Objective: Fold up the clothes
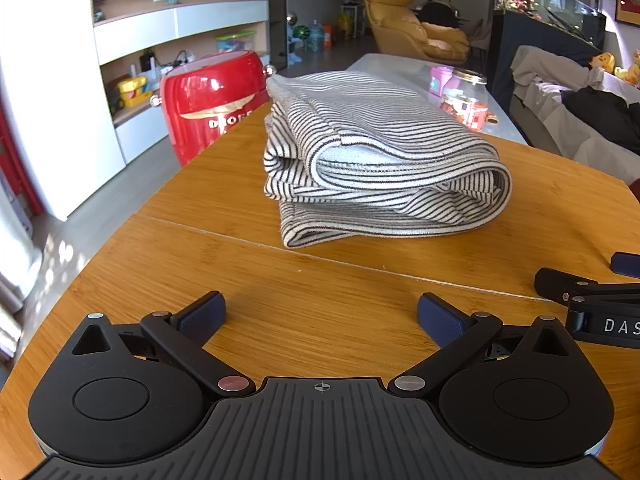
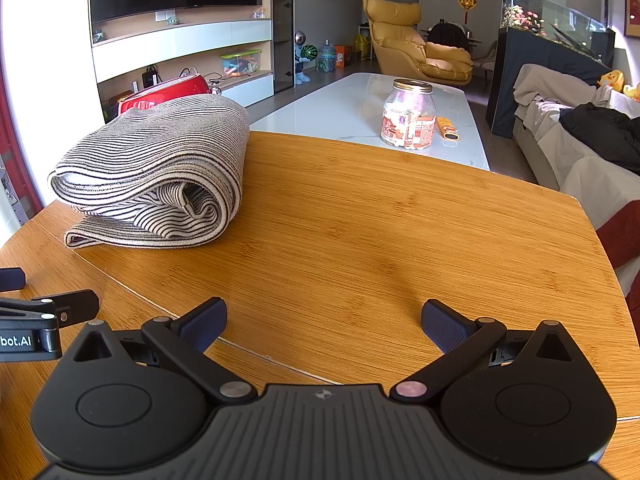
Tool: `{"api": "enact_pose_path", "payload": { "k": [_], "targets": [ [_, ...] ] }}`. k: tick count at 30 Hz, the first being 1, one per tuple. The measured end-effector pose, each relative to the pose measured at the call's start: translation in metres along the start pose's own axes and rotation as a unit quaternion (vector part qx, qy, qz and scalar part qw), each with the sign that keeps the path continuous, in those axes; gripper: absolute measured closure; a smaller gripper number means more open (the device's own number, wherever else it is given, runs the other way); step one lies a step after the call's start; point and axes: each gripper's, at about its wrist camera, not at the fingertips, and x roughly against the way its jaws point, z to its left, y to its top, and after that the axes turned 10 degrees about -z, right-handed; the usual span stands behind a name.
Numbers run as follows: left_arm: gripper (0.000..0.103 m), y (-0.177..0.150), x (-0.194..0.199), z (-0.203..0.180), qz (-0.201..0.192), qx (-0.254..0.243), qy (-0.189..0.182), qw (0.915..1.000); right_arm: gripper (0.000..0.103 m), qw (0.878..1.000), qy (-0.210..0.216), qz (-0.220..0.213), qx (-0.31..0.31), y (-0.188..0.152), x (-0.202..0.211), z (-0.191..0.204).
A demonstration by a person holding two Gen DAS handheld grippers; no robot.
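So the striped shirt (image 1: 380,160) is sitting folded in a chunky stack toward the far left part of the wooden table (image 2: 380,220), close to its far edge, with a red appliance (image 1: 208,108) just past that edge. Both claws are down near the front edge, the left gripper (image 1: 321,320) and right gripper (image 2: 323,326) each spread wide apart with nothing between the 2 blue pads. A glass jar (image 2: 409,117) stands on the white table behind.
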Motion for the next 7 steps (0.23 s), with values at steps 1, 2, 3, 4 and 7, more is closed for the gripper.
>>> {"api": "enact_pose_path", "payload": {
  "k": [1, 2, 3, 4, 7],
  "targets": [
    [0.000, 0.0000, 0.0000, -0.0002, 0.000, 0.000, 0.000, 1.0000, 0.000, 1.000, 0.000, 0.000, 0.000, 0.0000, 0.0000, 0.0000],
    [0.000, 0.0000, 0.0000, -0.0004, 0.000, 0.000, 0.000, 1.0000, 0.000, 1.000, 0.000, 0.000, 0.000, 0.0000, 0.0000, 0.0000],
    [0.000, 0.0001, 0.0000, -0.0005, 0.000, 0.000, 0.000, 1.0000, 0.000, 1.000, 0.000, 0.000, 0.000, 0.0000, 0.0000, 0.0000],
    [0.000, 0.0002, 0.0000, -0.0002, 0.000, 0.000, -0.001, 1.0000, 0.000, 1.000, 0.000, 0.000, 0.000, 0.0000, 0.0001, 0.0001],
    [0.000, 0.0001, 0.0016, 0.0042, -0.003, 0.009, -0.007, 0.9999, 0.000, 1.000, 0.000, 0.000, -0.001, -0.0010, 0.0028, 0.0038]
  ]
}}
